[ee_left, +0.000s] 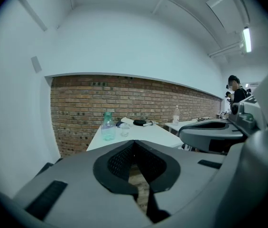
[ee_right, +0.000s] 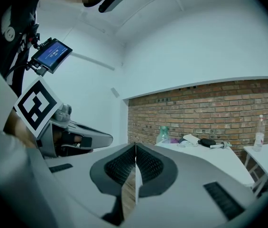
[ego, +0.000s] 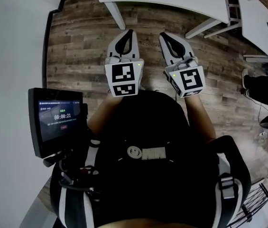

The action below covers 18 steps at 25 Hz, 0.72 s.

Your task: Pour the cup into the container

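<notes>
**Both tongs shut and empty, the cup far off across the room**

The left tongs [ee_left: 134, 142] are pressed together with nothing between them. The right tongs [ee_right: 135, 146] are the same, tip to tip and empty. The person holds both close to the body over the wooden plank floor [ego: 77, 56], aimed at twelve o'clock.

Out that way stands a white bench [ee_left: 145, 136] against the red brick wall [ee_left: 77, 103]. On it, at about eleven o'clock from the left tongs, is a green-tinted see-through bottle [ee_left: 107, 127], and just beside it at its three o'clock a small clear cup [ee_left: 124, 130]. Whether the cup holds anything is too small to tell.

My worry is the approach. The cup is pale and hard to pick out, and it sits so close to the bottle that tongs opened late or swung in wide could knock one into the other and spill.

The only readable writing is on the dark tablet screen [ego: 60, 118] at nine o'clock, showing 00:00:21. The black-and-white marker cube [ego: 123, 79] on each gripper carries a pattern, not words.
</notes>
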Tool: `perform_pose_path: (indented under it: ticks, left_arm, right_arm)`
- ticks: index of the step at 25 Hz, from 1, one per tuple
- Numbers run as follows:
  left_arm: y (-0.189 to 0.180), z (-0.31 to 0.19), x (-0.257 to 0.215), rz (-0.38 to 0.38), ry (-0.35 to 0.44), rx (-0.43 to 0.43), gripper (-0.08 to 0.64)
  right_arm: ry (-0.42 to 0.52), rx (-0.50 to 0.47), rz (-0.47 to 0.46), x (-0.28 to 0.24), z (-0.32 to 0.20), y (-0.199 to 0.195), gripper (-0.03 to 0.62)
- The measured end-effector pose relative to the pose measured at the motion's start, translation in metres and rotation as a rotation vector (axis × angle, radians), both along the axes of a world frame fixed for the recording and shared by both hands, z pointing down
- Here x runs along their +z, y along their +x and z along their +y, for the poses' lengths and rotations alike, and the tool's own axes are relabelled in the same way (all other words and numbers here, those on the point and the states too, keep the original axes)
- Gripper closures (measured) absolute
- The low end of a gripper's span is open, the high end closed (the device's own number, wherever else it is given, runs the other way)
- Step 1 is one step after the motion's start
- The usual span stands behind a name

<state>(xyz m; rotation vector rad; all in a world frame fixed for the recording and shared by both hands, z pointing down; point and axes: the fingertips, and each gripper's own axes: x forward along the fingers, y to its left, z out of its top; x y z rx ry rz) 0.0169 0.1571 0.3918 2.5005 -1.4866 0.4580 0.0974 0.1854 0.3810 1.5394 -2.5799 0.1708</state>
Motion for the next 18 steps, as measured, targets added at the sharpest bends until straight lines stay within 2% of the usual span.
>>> perform_pose_path:
  ticks: [9,13,18]
  left_arm:
    - [0.069,0.117,0.009,-0.048,-0.031,-0.006,0.561]
    - [0.084,0.136,0.014,-0.065,-0.051,0.018,0.561]
    - [0.081,0.148,0.019,-0.066,-0.061,0.042,0.561]
  right_arm:
    - [-0.003,0.006,-0.041,0.002,0.107,0.065,0.588]
    - [-0.032,0.032,-0.069,0.008,0.121,0.073,0.588]
    - [-0.05,0.055,-0.094,0.013,0.133,0.075,0.588]
